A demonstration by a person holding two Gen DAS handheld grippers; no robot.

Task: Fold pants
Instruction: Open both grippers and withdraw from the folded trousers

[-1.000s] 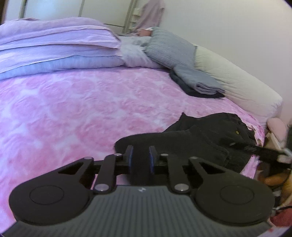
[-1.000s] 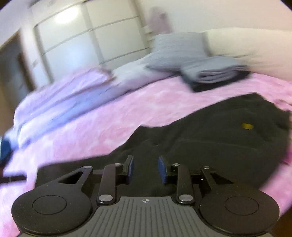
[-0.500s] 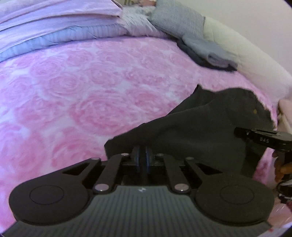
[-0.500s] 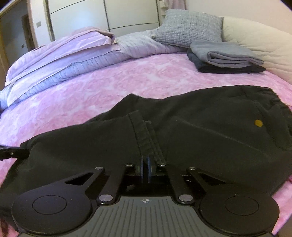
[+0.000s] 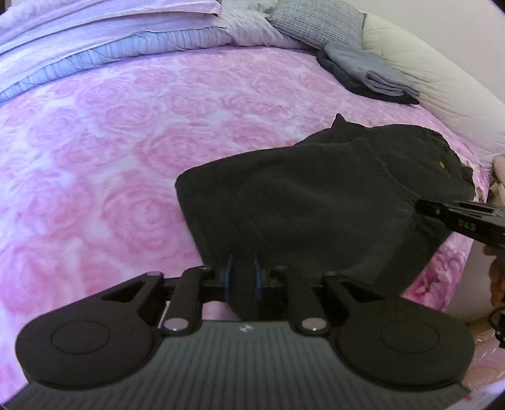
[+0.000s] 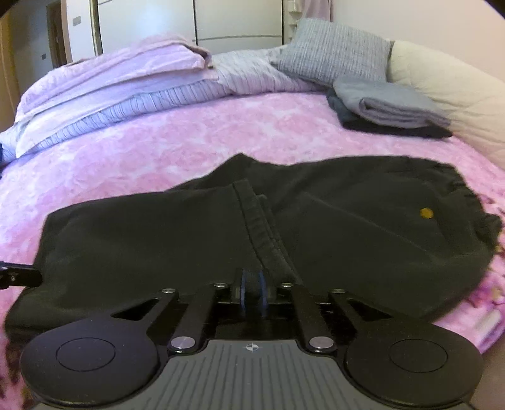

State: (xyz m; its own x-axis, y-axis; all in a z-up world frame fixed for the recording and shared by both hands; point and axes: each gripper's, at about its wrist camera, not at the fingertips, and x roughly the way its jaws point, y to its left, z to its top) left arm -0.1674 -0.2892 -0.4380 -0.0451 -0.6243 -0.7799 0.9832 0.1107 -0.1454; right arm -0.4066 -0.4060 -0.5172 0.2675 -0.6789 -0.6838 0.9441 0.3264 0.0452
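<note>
The black pants (image 5: 315,195) lie folded on the pink rose-patterned bedspread (image 5: 110,142), close to the bed's right edge. A yellow button (image 6: 426,213) shows near the gathered waistband on the right. My left gripper (image 5: 242,277) is shut on the near edge of the leg end, with thick cloth bunched between its blue pads. My right gripper (image 6: 252,293) is shut on the near edge of the pants (image 6: 157,236), by the raised seam (image 6: 262,227). In each wrist view, the other gripper's tip shows at the side of the cloth.
A folded grey and dark clothes stack (image 6: 388,107) sits at the back right, beside a grey pillow (image 6: 334,50) and a cream bolster (image 6: 448,91). A folded lilac duvet (image 6: 110,82) fills the back left. The bed edge (image 5: 454,284) drops off on the right. Wardrobe doors (image 6: 236,19) stand behind.
A second ago both grippers stood open at the pants' edge and have since shut on it. In the last half second the finger gaps have widened slightly and the pants have settled flatter.
</note>
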